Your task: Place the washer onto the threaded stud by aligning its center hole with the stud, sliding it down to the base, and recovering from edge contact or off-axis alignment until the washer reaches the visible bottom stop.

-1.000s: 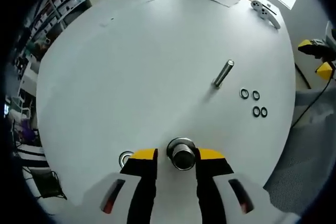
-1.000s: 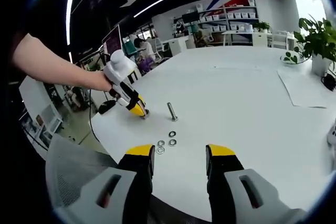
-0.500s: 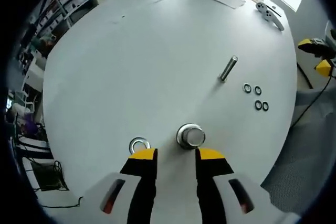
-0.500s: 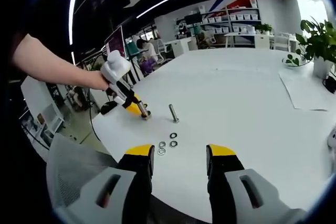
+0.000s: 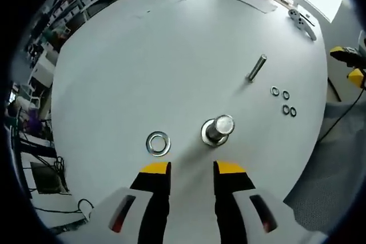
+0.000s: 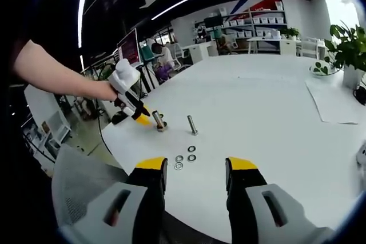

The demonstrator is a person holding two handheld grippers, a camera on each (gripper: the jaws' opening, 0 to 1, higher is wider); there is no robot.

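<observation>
Backed away from the upright threaded steel stud (image 5: 218, 130), your left gripper (image 5: 191, 170) hangs with jaws apart and empty; the flat silver washer (image 5: 158, 143) lies on the white table (image 5: 143, 55) beside the stud. Your right gripper (image 6: 195, 167) hovers near four small dark rings (image 6: 185, 158), jaws apart.

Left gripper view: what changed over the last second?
The left tongs backed away from the short upright stud: a second ago it stood between the open jaws, now it stands free ahead of them, with the large washer fully in sight beside it. Nothing was gripped or released. The tall stud, the four small washers and the open right tongs stayed put.
</observation>
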